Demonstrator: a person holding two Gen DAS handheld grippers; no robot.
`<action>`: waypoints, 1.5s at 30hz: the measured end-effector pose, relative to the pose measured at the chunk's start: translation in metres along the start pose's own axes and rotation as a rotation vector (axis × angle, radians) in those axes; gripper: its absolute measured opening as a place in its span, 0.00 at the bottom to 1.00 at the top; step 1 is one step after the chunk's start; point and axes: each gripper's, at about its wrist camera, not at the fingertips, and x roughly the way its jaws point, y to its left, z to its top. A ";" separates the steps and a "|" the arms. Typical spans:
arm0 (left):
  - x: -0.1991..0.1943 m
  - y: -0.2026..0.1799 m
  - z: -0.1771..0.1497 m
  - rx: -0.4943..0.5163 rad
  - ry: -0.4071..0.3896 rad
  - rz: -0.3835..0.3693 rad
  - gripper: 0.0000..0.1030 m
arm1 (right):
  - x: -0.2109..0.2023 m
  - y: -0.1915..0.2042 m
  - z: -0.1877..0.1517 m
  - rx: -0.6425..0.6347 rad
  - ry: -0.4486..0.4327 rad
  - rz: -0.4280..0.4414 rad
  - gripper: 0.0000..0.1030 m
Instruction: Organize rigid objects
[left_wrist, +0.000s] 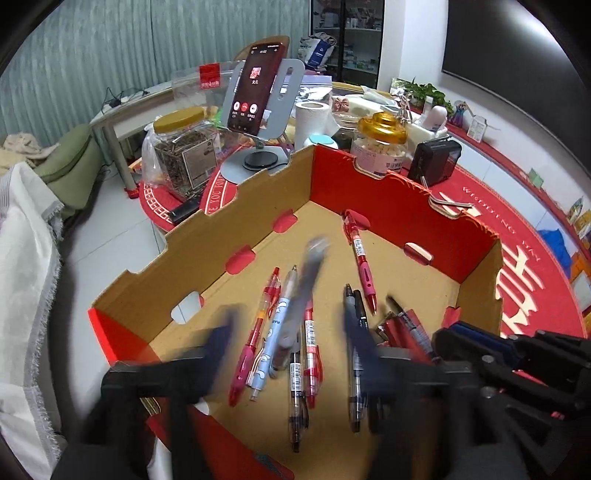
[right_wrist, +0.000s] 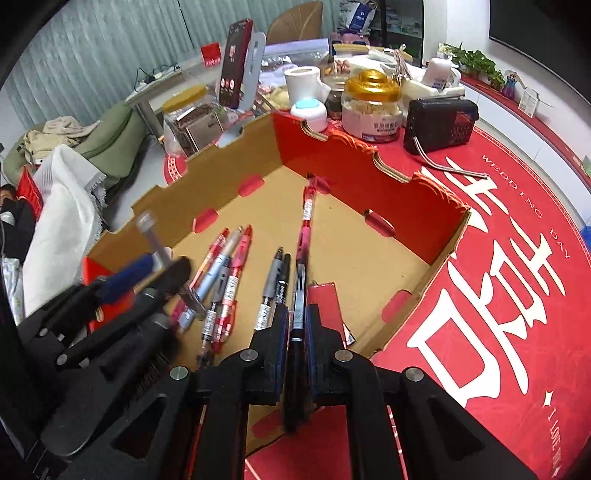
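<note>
Item: pens in a shallow cardboard box (left_wrist: 229, 206), brown inside, red outside with notched walls, standing on the bench (right_wrist: 517, 258) under a red cloth with white lettering

Contents on the box floor: a pink pen (left_wrist: 360, 258) lying alone toward the far corner; a near cluster of a pink-and-red pen (left_wrist: 251, 339), a pale blue patterned pen (left_wrist: 269, 332), a red clear-bodied pen (left_wrist: 310, 350) and a dark clear pen (left_wrist: 297, 398); to their right two black pens (left_wrist: 354, 314) side by side

Your left hand-held gripper (left_wrist: 288, 332): fingers spread apart above the near cluster, motion-blurred; a grey pen (left_wrist: 303, 295), also blurred, shows between them, and you cannot tell whether it touches either finger

Your right hand-held gripper (right_wrist: 299, 314): fingers drawn together on a dark pen (right_wrist: 298, 295), its slim black barrel running forward between the blue-lined pads (right_wrist: 282, 325) over the box's near right part

Behind the box: a phone on a grey stand (left_wrist: 255, 88), a yellow-lidded jar (left_wrist: 181, 147), a gold-lidded jar (left_wrist: 380, 144), a black radio (right_wrist: 439, 125)
</note>
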 end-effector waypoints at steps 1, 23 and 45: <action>-0.002 0.002 -0.001 0.004 -0.016 0.026 0.82 | -0.001 -0.002 -0.001 -0.003 -0.004 -0.010 0.24; -0.056 0.044 -0.023 -0.159 -0.012 0.070 1.00 | -0.062 0.012 -0.010 -0.063 -0.071 0.012 0.99; -0.065 0.033 -0.030 -0.130 0.025 0.101 1.00 | -0.069 0.008 -0.015 -0.047 -0.056 0.011 0.99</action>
